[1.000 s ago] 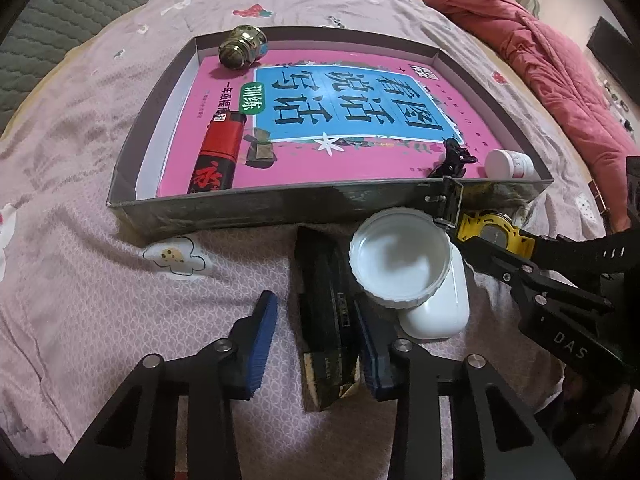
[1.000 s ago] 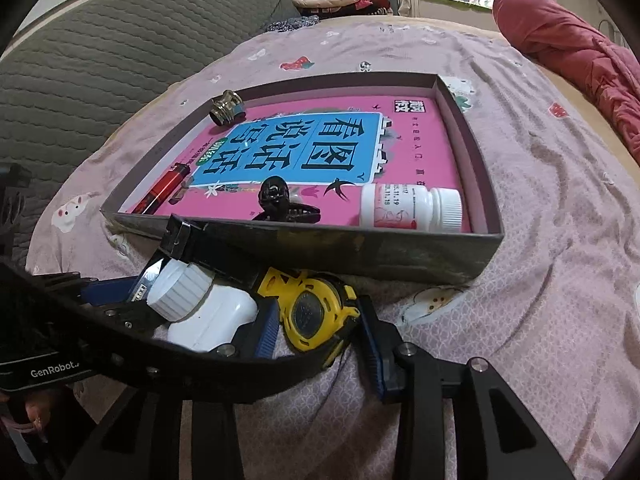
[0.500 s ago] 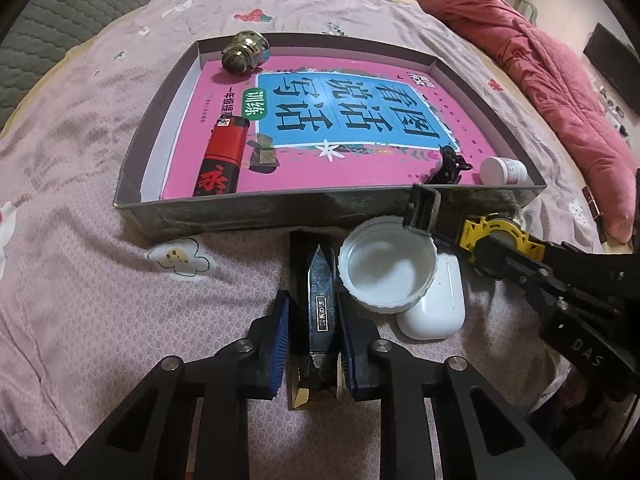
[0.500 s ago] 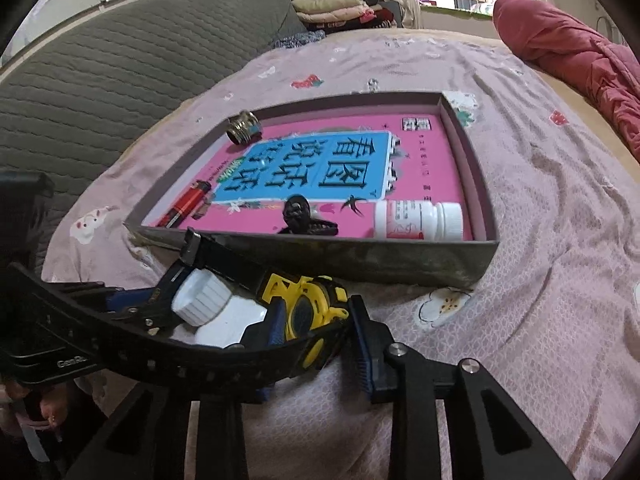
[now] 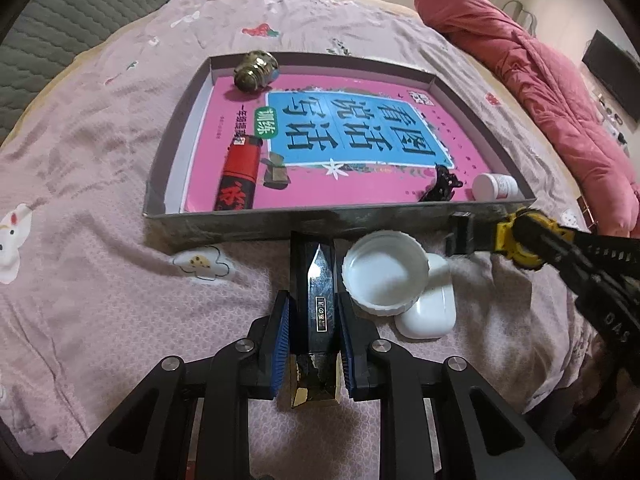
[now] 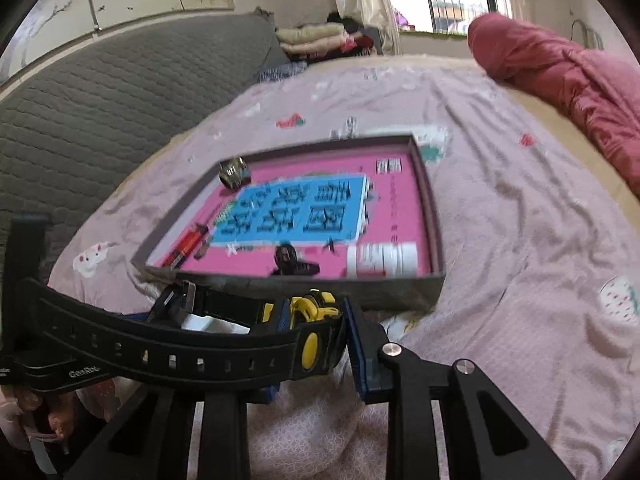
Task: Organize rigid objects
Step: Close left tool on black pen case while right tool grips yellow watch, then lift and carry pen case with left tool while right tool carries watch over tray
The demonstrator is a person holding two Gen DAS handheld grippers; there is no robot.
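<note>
- The left hand-held gripper point(image 5: 312, 346) is clamped narrow on a dark knife block point(image 5: 316, 308) lying on the bed point(image 5: 92, 280), just at 6 o'clock of the tray point(image 5: 248, 222).
- The right hand-held gripper point(image 6: 316, 340) is closing on the yellow-and-black watch point(image 6: 308, 320), which sits between its pads, strap trailing toward 9 o'clock.
- Step in hand, as I judge it: gripping both items to load them into the tray.
- A white lid point(image 5: 384, 276) and white case point(image 5: 430, 308) wait at 3 o'clock of the block.
- Next move likely needs lifting each over the tray's near wall, clear of the lighter point(image 5: 238, 174), clip point(image 5: 440, 188) and bottle point(image 5: 494, 186).
</note>
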